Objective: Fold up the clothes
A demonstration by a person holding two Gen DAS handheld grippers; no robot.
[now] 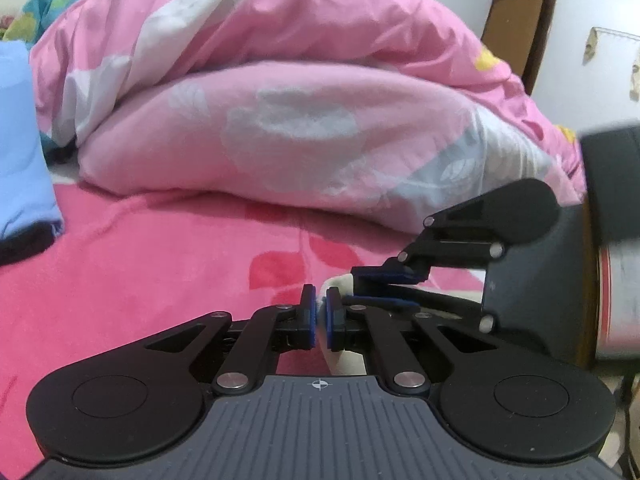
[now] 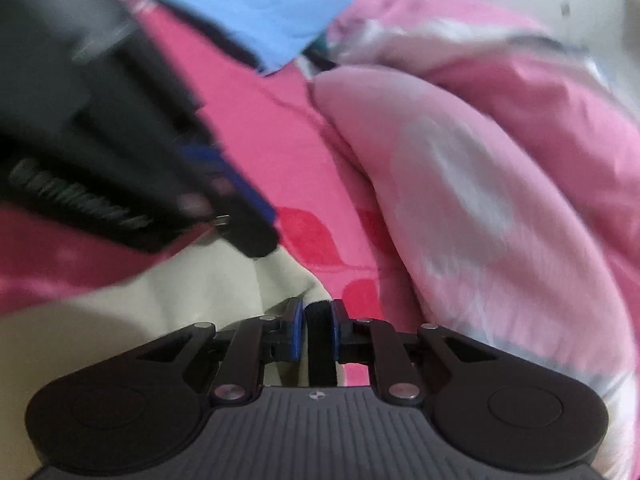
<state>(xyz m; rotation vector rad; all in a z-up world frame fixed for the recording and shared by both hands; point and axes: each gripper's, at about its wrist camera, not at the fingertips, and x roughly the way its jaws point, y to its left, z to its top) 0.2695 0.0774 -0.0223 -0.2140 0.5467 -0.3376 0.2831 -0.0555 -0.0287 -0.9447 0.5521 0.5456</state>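
Two grippers down on the one cream garment (image 2: 168, 308) spread over the hot-pink bedsheet (image 1: 140, 260) — left gripper (image 1: 321, 312) pinched tight on its edge, right gripper (image 2: 318, 330) squeezing a black ribbed band, one pink quilt (image 1: 280, 120) heaped behind.

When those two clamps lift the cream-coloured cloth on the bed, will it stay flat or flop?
Probably flop. The cream garment already lies in soft folds on the pink bedsheet, so it looks limp. It seems thin and light: the left gripper pinches it nearly shut. The right gripper grips a dark ribbed edge, so the cloth between would likely sag.
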